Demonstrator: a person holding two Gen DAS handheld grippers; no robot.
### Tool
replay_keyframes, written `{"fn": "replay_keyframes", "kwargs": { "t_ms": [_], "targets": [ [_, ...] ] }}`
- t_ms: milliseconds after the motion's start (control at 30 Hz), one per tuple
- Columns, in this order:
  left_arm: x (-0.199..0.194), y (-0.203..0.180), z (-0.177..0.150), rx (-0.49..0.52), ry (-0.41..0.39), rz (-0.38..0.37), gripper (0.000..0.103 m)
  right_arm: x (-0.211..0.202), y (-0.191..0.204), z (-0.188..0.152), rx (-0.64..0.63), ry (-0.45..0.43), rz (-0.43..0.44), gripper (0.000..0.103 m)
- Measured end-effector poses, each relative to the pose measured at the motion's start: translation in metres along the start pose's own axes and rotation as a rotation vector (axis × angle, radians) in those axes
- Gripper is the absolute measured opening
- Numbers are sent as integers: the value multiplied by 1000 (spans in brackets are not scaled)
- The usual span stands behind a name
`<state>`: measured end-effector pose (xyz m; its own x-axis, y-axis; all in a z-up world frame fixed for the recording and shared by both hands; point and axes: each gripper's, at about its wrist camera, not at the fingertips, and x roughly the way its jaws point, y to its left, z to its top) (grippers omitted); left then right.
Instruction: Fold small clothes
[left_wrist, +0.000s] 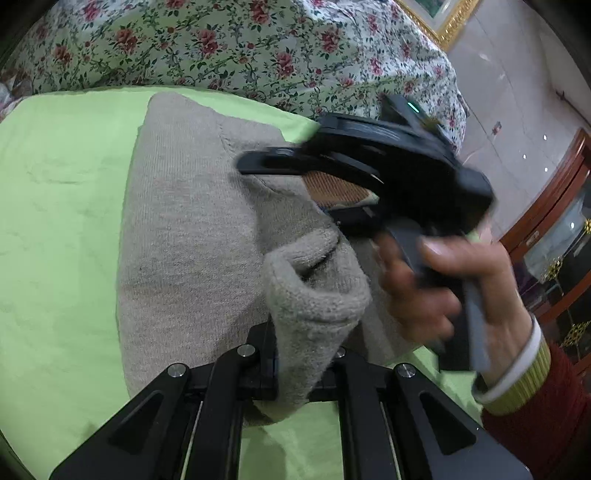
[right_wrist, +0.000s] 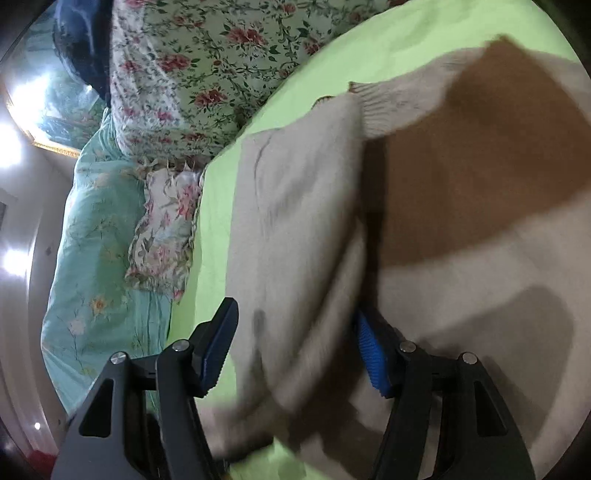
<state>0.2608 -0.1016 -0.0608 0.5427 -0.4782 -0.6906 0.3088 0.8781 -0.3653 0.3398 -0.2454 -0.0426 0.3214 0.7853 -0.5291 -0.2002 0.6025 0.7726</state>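
A beige knit sweater (left_wrist: 192, 229) with a brown panel (right_wrist: 472, 177) lies on a lime-green sheet (left_wrist: 59, 206). My left gripper (left_wrist: 304, 369) is shut on a bunched fold of the sweater (left_wrist: 314, 306) and holds it up. My right gripper (right_wrist: 295, 343) is open, its jaws standing either side of a folded sweater edge (right_wrist: 317, 295) without closing on it. In the left wrist view the right gripper (left_wrist: 369, 162) hovers over the sweater, blurred, held by a hand (left_wrist: 461, 288).
A floral quilt (left_wrist: 229, 44) is heaped behind the sheet. A turquoise floral cover (right_wrist: 99, 258) and a frilled pillow (right_wrist: 166, 229) lie at the left in the right wrist view. Wooden furniture (left_wrist: 554, 206) stands on the right.
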Motion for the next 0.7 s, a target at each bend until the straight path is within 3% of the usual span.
{"fn": "replay_keyframes", "kwargs": {
  "t_ms": [67, 100, 333, 433, 600, 700],
  "targets": [
    [-2, -3, -1, 22, 0, 16, 7, 8, 4, 12, -23, -15, -38, 24],
    [-4, -5, 1, 29, -5, 15, 7, 7, 6, 16, -29, -23, -32, 18],
    [-4, -64, 20, 105, -25, -119, 8, -81, 46, 17, -245, -159, -66, 17],
    [27, -90, 20, 129, 15, -154, 9, -109, 25, 20, -254, -166, -164, 17],
    [84, -107, 9, 101, 131, -169, 9, -113, -37, 20, -174, -106, -314, 17],
    [90, -119, 6, 123, 122, -161, 10, -121, -53, 17, -153, -126, -306, 17]
  ]
}}
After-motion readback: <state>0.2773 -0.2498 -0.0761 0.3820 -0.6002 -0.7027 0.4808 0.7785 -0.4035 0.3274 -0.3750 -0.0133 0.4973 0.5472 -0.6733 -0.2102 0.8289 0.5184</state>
